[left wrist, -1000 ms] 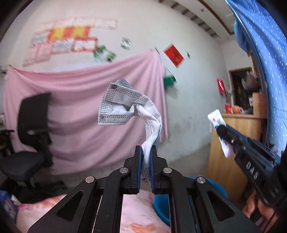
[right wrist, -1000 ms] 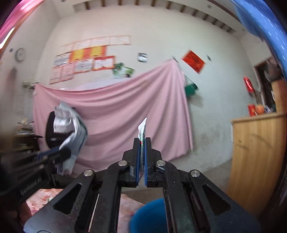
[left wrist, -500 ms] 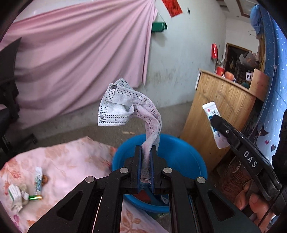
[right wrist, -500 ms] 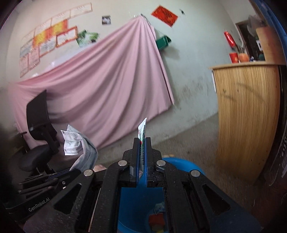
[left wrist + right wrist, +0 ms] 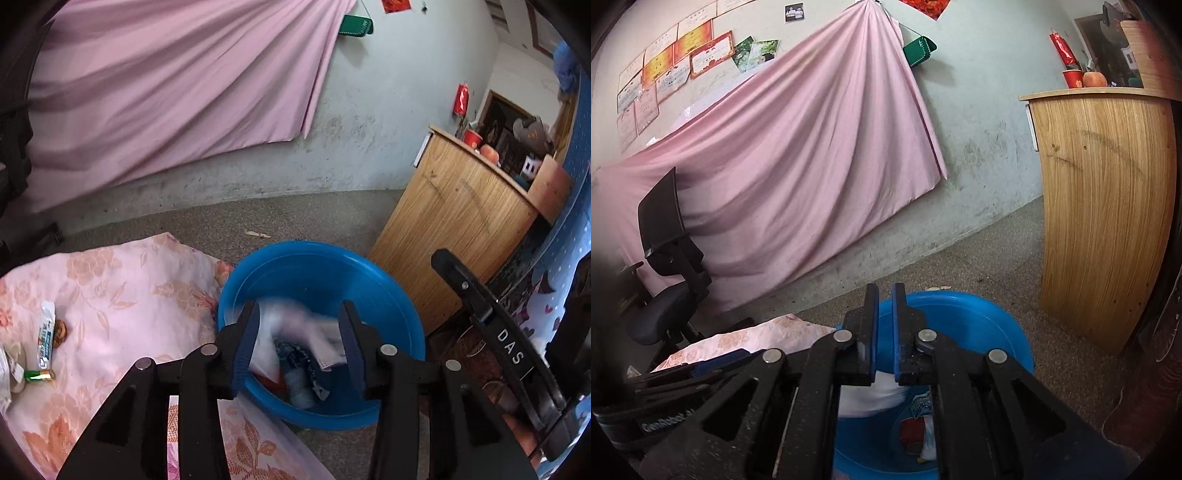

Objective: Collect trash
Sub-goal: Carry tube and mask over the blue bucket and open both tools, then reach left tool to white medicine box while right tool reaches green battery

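Trash (image 5: 295, 369) sits in the blue basin (image 5: 391, 295) on the floor: dark wrappers, a small bottle, something red at the bottom. A blurred white piece (image 5: 299, 325) shows between the left gripper's fingers, above the rest of the pile; can't tell if it touches either pad.

Left gripper (image 5: 298, 343): jaws spread wide, gripping nothing, hanging over the basin's near side.

Right gripper (image 5: 884, 325): jaws apart w/ only a narrow gap, nothing between the pads; blue basin rim shows through the gap. It's over the basin (image 5: 997, 317) too.

What each view adds:
- Left wrist cam shows the flowered pink cloth (image 5: 122, 291) beside the basin w/ more trash still lying on it: a small tube or sachet (image 5: 46, 339), a green-gold wrapper (image 5: 38, 376), a brown bit (image 5: 61, 328), crumpled paper at the far left edge. It also catches the right gripper's arm marked "DAS" (image 5: 511, 350) at right.
- Right wrist cam shows only a corner of that cloth (image 5: 768, 332), none of the leftover bits. Instead it gives the office chair (image 5: 665, 280), certificates on the wall (image 5: 676, 59), and the left gripper's body (image 5: 676, 380) at lower left. Inside the basin it sees a blurred white piece (image 5: 871, 395) plus a red item (image 5: 912, 432).
- Both show the pink sheet on the wall (image 5: 812, 166) and the wooden counter (image 5: 1104, 206).
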Tool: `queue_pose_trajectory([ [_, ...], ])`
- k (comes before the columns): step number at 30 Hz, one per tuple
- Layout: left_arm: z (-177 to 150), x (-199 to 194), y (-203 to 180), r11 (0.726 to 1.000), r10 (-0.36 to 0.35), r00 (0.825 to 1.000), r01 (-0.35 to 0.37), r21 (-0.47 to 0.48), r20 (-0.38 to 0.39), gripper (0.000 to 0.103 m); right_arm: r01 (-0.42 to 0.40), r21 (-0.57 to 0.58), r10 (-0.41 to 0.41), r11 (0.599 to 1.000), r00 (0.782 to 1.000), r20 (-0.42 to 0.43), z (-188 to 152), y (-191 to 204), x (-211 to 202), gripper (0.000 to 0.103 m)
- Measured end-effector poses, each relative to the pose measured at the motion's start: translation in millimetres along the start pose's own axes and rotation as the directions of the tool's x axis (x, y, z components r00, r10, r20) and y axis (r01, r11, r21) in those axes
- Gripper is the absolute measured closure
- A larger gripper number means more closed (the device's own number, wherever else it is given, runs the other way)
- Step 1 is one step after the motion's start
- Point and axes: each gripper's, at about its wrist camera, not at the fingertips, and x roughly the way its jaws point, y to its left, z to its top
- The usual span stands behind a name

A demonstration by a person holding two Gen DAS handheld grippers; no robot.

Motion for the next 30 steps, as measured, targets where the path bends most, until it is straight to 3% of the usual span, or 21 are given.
queue_pose_trajectory([
  [17,-3,-27,27,0.997,0.063,0.996,-0.061,-0.039,0.066,0.064,-0.006,-0.014,0.006,1.000,1.000,0.012,4,6,-2,0.058],
  [20,-3,-40,33,0.996,0.077,0.993,-0.074,-0.042,0.094,0.064,-0.013,-0.026,0.014,1.000,0.999,0.029,8,13,-6,0.052],
  [24,-4,-62,41,0.993,0.119,0.980,-0.114,-0.040,0.160,0.056,-0.026,-0.044,0.028,0.999,0.998,0.052,12,26,-12,0.038],
  [30,-11,-105,61,0.981,0.192,0.947,-0.183,-0.058,0.260,0.046,-0.065,-0.059,0.072,0.996,0.991,0.114,15,51,-23,0.019],
])
